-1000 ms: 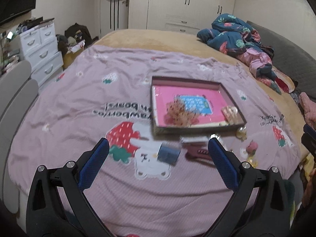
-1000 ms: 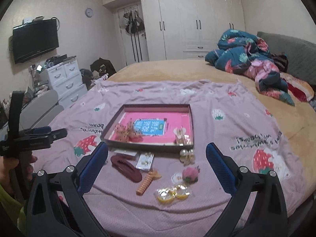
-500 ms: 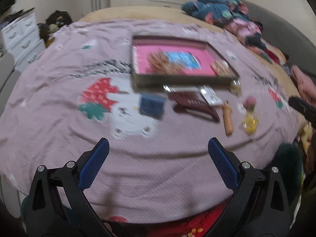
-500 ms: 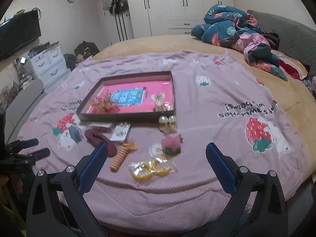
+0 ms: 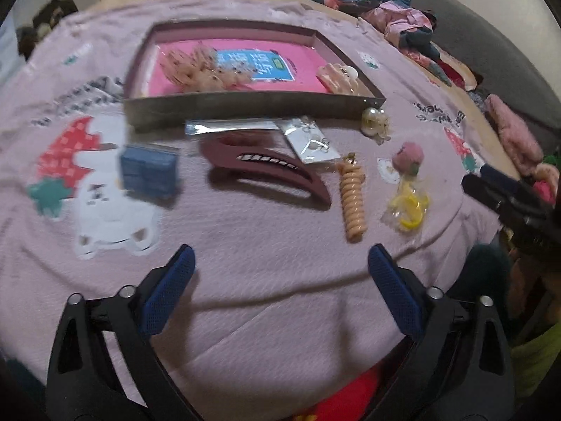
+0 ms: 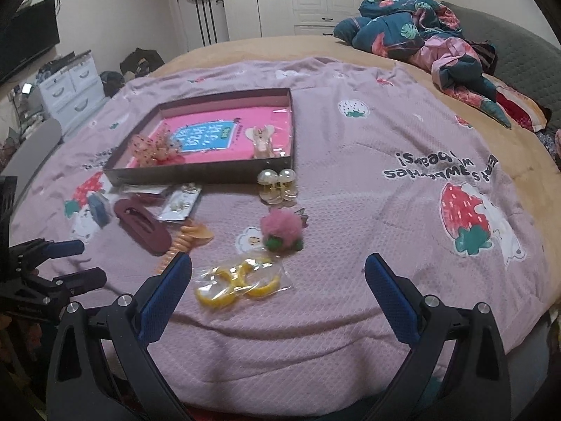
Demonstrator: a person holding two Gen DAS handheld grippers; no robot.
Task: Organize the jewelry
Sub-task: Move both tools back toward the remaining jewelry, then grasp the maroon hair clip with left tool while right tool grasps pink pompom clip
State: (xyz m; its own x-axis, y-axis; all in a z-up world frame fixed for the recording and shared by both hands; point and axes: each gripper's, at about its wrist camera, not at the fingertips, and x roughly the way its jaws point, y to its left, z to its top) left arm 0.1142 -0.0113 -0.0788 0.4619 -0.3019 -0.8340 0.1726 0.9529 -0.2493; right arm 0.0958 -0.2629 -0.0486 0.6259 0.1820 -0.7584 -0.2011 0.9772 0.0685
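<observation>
Your left gripper (image 5: 278, 263) hangs over the near edge of the bed with its jaws wide but closing, and nothing sits between them, only the pink blanket (image 5: 263, 315). Your right gripper (image 6: 278, 270) is spread wide too and holds nothing; the bag of yellow hoops (image 6: 238, 282) lies on the blanket just ahead of its left finger, not touched. The tray (image 6: 196, 173) with the pink floor sits toward the middle of the bed, with a frilly bow (image 6: 150, 149) in its near left corner and a small clip (image 6: 263, 142) by its right wall. In front of the tray's near wall lie a blue box (image 5: 149, 172), a dark red hair claw (image 5: 270, 172), an earring card (image 5: 310, 140), an orange spiral tie (image 5: 352, 198), a pink pompom (image 6: 282, 228) and a pearl clip (image 6: 277, 184), all apart from both grippers.
</observation>
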